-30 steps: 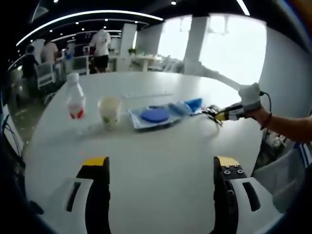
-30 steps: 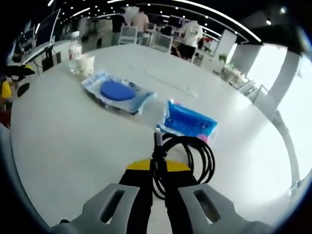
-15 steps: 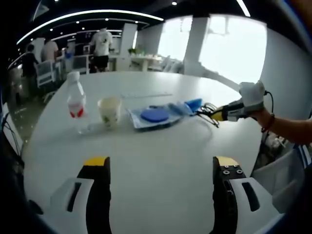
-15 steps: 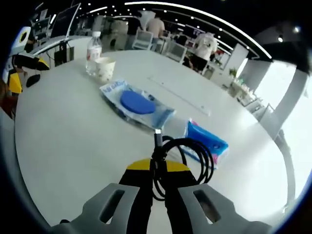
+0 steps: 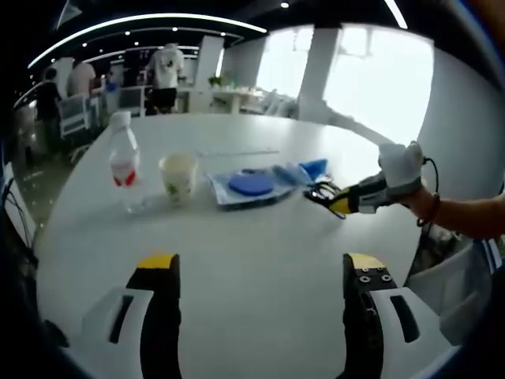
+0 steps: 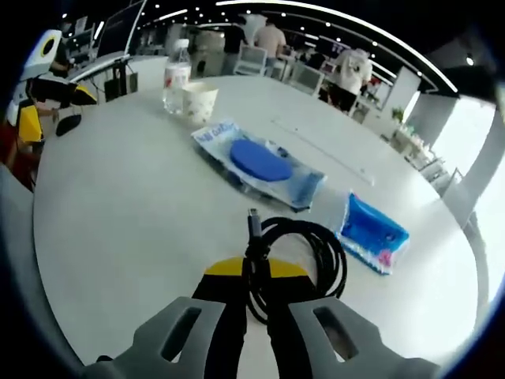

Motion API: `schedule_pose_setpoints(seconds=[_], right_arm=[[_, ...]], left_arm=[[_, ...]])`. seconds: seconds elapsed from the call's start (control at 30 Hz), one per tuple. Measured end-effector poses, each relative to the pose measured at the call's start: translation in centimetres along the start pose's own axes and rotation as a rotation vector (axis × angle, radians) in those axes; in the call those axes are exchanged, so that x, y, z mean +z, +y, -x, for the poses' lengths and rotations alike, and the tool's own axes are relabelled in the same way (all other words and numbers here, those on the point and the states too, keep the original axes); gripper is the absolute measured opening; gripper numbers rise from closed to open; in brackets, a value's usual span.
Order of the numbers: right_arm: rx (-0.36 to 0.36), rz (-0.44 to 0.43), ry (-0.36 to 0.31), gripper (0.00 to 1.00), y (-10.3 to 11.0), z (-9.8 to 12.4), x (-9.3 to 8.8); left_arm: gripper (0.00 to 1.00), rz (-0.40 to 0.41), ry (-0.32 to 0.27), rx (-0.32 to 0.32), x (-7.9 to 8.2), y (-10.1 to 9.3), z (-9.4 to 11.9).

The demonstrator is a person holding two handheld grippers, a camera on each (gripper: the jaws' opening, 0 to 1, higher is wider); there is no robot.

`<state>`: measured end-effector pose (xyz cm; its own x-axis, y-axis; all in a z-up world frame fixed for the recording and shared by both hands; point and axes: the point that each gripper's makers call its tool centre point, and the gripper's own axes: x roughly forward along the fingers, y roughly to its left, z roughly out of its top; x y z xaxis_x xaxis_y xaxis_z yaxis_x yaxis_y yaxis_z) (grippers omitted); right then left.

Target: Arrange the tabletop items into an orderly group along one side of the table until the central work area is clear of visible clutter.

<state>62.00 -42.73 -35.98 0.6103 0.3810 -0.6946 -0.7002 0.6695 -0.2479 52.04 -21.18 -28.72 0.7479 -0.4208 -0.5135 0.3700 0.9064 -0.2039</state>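
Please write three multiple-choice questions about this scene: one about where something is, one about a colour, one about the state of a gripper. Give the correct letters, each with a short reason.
1. In the left gripper view, what stands beside the paper cup?
A. a plastic bottle
B. a laptop
C. a book

2. What colour is the round disc inside the clear packet?
A. red
B. blue
C. green

3. What is the right gripper doing?
A. hanging open over a bare table
B. closed on a coiled black cable
C. closed on the cup

Answers:
1 A, the plastic bottle stands next to the cup.
2 B, the disc is plainly blue.
3 B, the jaws pinch the coiled black cable.
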Motion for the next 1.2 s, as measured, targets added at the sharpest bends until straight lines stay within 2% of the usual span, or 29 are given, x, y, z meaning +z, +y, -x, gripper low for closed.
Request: schedule_pose_setpoints(seconds=[0.2,0.33,0.87,1.1,1.2], right_arm=[[0.029,-0.033,0.011,0.08,0.4,-0.5,-0.6],[0.055,-0.086,0.014,0.08,0.6,-1.0,-0.9],[0.096,-0.201,0.0,0.1,1.0,-1.5,-1.6],[0.119,-0.283,-0.003,0.17,1.2,-1.9,-1.7],[0.123,-0.324,-0.026,0.19,1.1,-1.9,-1.3]], left_arm=[[0.83,-0.005,0.003,-0.003,0.0,-0.2,0.0],[0.83,-0.015,0.012,-0.001,-0.1,-0.2,0.0],[0.83,-0.019,0.021,0.013,-0.4,0.1,0.1],[0.85,-0.028,0.027,0.021,-0.5,0.3,0.2],[0.87,-0.027,0.025,0.026,-0.4,0.3,0.3]])
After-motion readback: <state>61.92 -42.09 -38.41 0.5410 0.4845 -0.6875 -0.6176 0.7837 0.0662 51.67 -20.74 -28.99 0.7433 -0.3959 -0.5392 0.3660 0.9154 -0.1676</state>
